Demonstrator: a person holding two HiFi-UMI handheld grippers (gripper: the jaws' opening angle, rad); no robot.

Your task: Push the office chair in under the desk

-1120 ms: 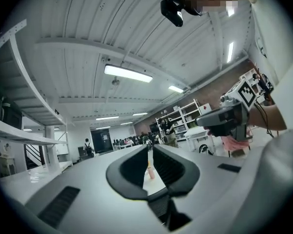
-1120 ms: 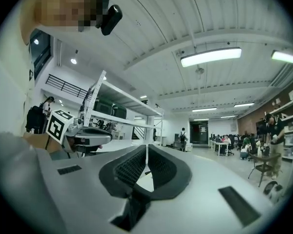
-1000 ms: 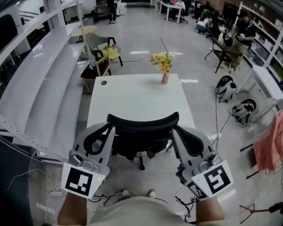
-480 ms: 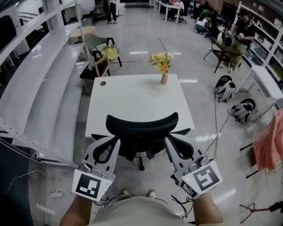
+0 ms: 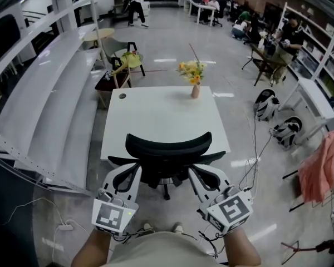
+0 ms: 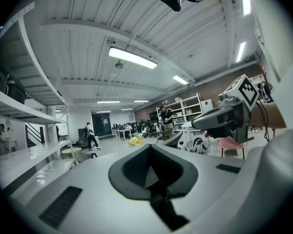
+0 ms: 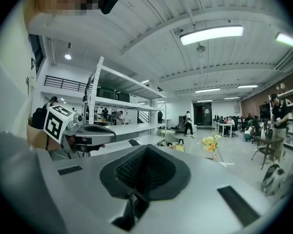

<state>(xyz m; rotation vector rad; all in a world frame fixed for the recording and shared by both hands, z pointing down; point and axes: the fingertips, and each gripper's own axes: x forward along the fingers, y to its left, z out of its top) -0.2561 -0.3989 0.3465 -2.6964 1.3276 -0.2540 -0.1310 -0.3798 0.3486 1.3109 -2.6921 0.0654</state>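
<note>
In the head view the black office chair [image 5: 168,149] stands at the near edge of the white desk [image 5: 161,113], seat tucked under the top, backrest toward me. My left gripper [image 5: 133,170] sits low beside the chair's left armrest. My right gripper [image 5: 195,171] sits beside the right armrest. Both point up and forward, jaws shut with nothing in them. I cannot tell whether their tips touch the chair. The left gripper view shows its jaws [image 6: 151,172] closed against the ceiling and room, and the right gripper view shows the same [image 7: 145,172].
A vase of yellow flowers [image 5: 194,77] stands at the desk's far edge. White shelving [image 5: 44,99] runs along the left. Backpacks [image 5: 265,104], floor cables [image 5: 250,166] and a pink cloth [image 5: 318,166] lie to the right. People sit and walk at the back.
Both grippers have drawn back toward me and dropped from the sides of the backrest to below it. The chair has stayed at the desk.
</note>
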